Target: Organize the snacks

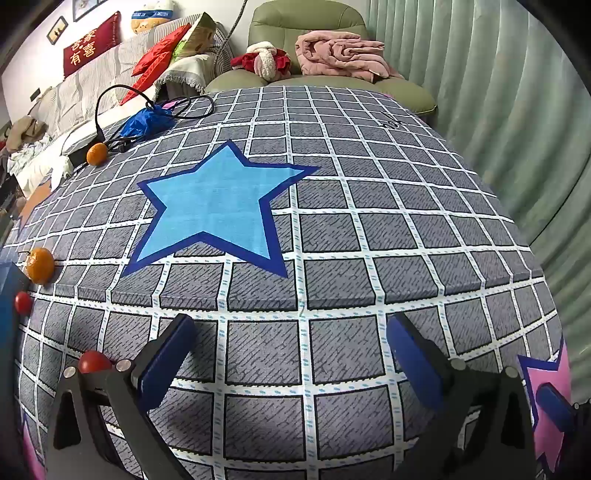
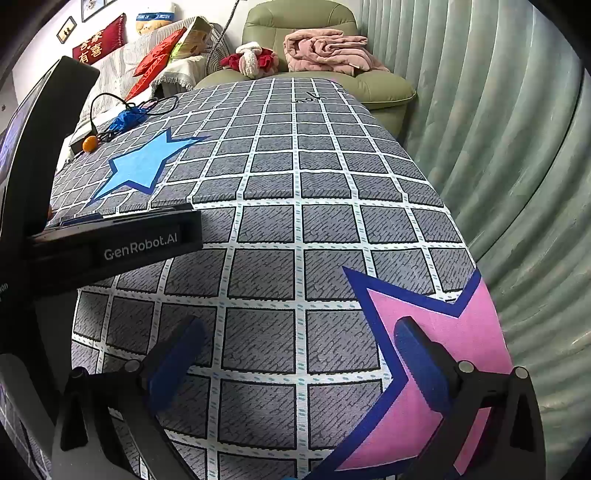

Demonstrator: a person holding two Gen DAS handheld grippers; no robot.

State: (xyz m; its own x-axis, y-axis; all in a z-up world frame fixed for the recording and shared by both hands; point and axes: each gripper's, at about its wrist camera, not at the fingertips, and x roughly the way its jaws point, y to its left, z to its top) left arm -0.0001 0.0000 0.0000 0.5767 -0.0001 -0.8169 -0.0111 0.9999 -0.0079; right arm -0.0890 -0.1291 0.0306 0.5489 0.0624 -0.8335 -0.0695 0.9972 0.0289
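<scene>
In the left wrist view, two oranges lie on the grey checked tablecloth [image 1: 332, 221]: one [image 1: 40, 265] at the left edge and one [image 1: 96, 153] farther back. Two small red tomatoes sit near the left side, one [image 1: 23, 302] beside a blue box [image 1: 7, 295] and one [image 1: 94, 362] just left of my left finger. My left gripper [image 1: 291, 347] is open over bare cloth with nothing between its pads. My right gripper [image 2: 299, 350] is open too, above the cloth beside a pink star [image 2: 443, 350]. The far orange [image 2: 89, 143] also shows in the right wrist view.
A crumpled blue bag [image 1: 147, 122] and a black cable [image 1: 110, 110] lie at the table's far left. Behind stands a green armchair [image 1: 306, 33] with a pink blanket [image 1: 340, 55]. A pleated curtain [image 1: 498, 110] hangs close on the right. The left gripper's body [image 2: 110, 247] fills the left of the right wrist view.
</scene>
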